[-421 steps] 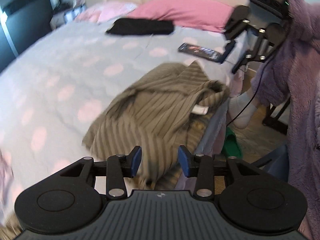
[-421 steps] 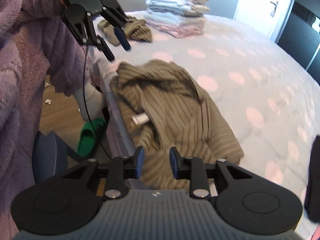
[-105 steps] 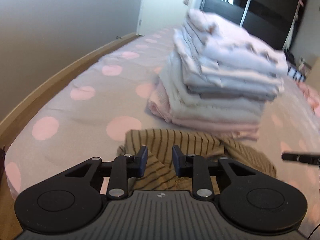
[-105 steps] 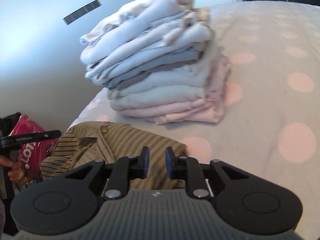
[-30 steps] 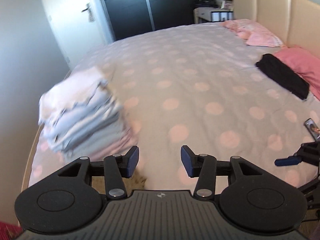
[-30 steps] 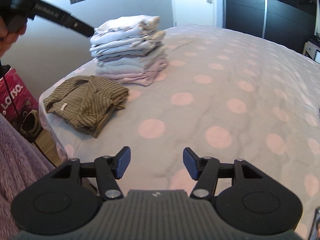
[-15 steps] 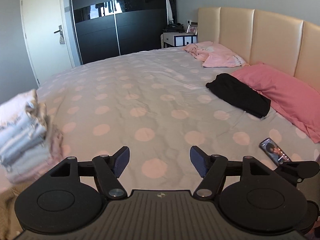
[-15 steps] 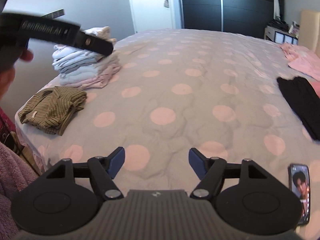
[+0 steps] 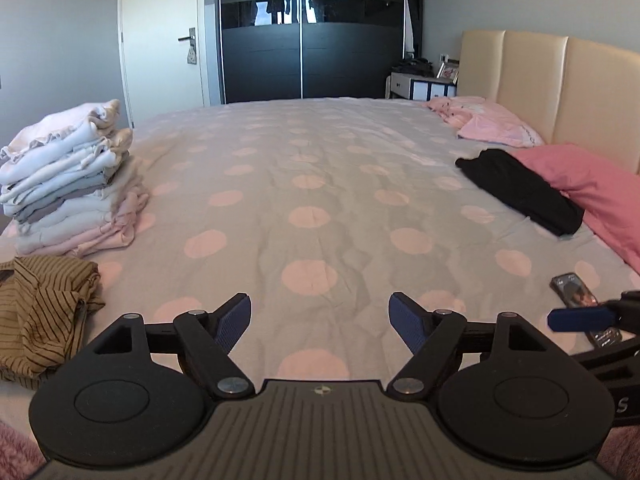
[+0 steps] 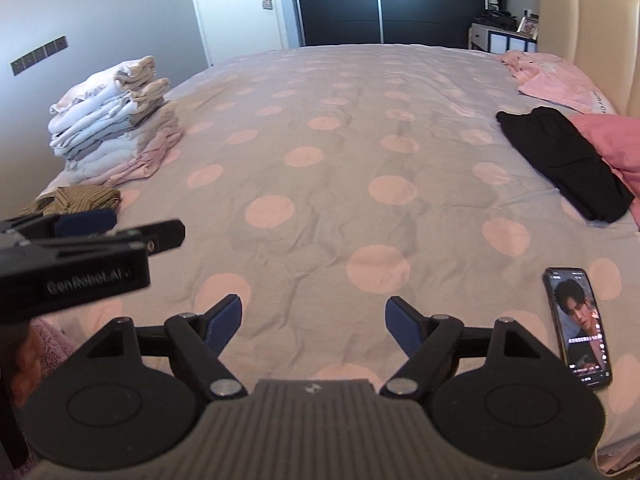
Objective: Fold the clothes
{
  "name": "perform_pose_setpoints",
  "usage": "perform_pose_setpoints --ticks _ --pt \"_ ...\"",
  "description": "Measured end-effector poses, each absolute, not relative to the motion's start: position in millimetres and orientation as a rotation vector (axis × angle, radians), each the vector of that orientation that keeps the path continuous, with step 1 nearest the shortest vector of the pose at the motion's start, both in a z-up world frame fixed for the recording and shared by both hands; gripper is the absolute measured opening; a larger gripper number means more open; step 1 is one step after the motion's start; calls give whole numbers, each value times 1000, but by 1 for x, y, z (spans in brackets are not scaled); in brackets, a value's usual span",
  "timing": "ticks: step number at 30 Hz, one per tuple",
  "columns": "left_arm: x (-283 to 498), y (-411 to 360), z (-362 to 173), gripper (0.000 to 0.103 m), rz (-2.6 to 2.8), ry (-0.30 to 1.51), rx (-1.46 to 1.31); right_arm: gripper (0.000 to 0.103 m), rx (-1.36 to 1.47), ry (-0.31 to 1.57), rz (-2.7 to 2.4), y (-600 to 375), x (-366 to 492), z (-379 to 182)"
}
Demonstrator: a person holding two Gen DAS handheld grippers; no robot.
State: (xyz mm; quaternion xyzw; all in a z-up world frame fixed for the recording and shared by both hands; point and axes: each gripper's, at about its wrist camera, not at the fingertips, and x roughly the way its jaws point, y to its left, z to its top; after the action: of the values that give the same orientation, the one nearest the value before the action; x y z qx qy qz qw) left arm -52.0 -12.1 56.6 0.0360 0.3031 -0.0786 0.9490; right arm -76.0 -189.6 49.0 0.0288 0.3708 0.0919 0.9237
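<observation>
A folded olive striped garment (image 9: 44, 312) lies at the bed's near left corner, next to a tall stack of folded pale clothes (image 9: 68, 176). The right wrist view shows both as well, the striped garment (image 10: 76, 196) and the stack (image 10: 112, 120). A black garment (image 9: 520, 188) lies crumpled by the pink pillow (image 9: 600, 196) at the right. My left gripper (image 9: 320, 314) hangs over the dotted cover, its jaws opening with nothing between them. My right gripper (image 10: 313, 312) does the same a little to its right, also with nothing between its jaws.
A lit phone (image 10: 580, 320) lies on the cover close to the right gripper's right finger. The grey cover with pink dots (image 9: 320, 184) spreads wide ahead. A padded headboard (image 9: 560, 92) stands at the right, and a dark wardrobe (image 9: 300, 40) and a door beyond the bed.
Both views have swung away from the folded stack toward the middle of the bed. The left gripper has dropped lower. Both pairs of jaws have spread wider.
</observation>
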Motion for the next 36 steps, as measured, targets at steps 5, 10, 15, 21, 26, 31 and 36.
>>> perform_pose_setpoints --ticks 5,10,15,21,26,31,36 --pt "-46 -14 48 75 -131 624 46 83 37 739 169 -182 -74 49" --pt "-41 -19 42 75 -83 589 76 83 54 712 150 -184 -75 40" --pt "-33 -21 27 75 -78 636 80 87 79 714 129 -183 -65 30" --pt "-23 -10 15 78 -44 650 26 88 88 706 120 -179 -52 20" --pt "-15 6 11 103 -16 667 -54 91 93 719 113 -178 -41 12" --pt "-8 8 11 103 -16 681 -29 91 92 735 106 -176 -33 6" --pt "-6 7 11 103 -13 692 -22 91 89 737 114 -171 -29 4"
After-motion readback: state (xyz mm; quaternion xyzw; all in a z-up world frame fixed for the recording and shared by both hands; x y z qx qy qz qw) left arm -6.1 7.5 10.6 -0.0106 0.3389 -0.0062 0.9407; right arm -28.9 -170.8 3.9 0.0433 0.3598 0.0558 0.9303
